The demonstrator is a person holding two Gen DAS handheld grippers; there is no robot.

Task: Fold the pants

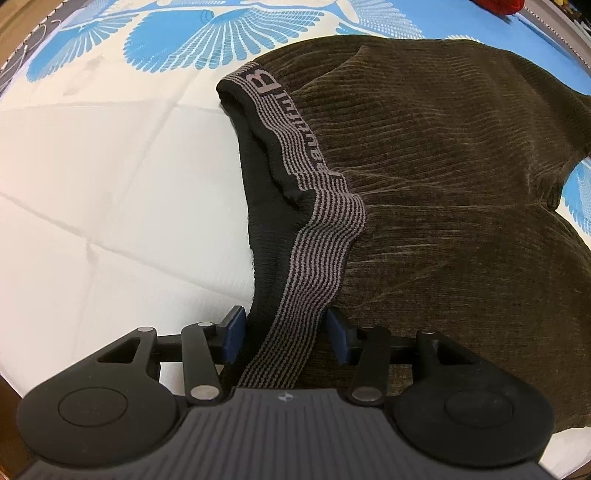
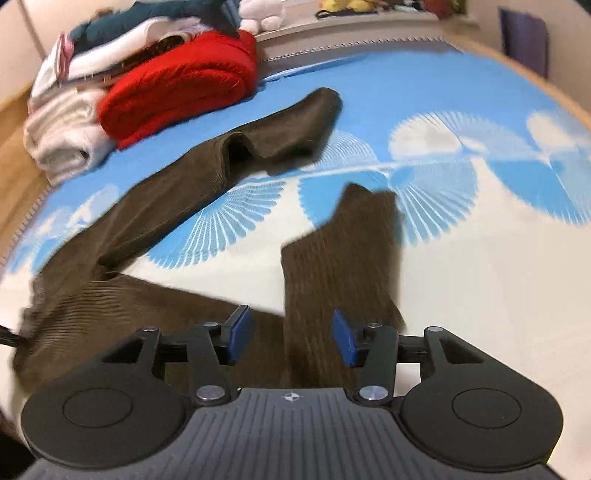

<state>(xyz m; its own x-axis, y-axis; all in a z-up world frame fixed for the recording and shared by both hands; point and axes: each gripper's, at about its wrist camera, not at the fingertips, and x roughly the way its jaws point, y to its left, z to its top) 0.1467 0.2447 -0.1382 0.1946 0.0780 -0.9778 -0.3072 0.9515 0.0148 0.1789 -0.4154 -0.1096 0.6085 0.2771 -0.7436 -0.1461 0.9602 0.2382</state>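
Note:
Dark brown ribbed pants (image 1: pixel 443 166) lie on the bed, with a striped grey-and-black waistband (image 1: pixel 317 236) running toward the camera. My left gripper (image 1: pixel 286 332) stands open with the waistband passing between its blue pads (image 1: pixel 234 332). In the right wrist view the pants (image 2: pixel 177 192) spread with one leg stretched toward the far left. The other leg (image 2: pixel 340 266) runs up from my right gripper (image 2: pixel 291 334), which is open with the leg's end between its pads. That view is motion-blurred.
The bed has a blue and white patterned sheet (image 2: pixel 461 177). A pile of folded clothes with a red blanket (image 2: pixel 177 85) and white items (image 2: pixel 62 136) sits at the far left of the bed. Plush toys (image 2: pixel 262 14) lie behind it.

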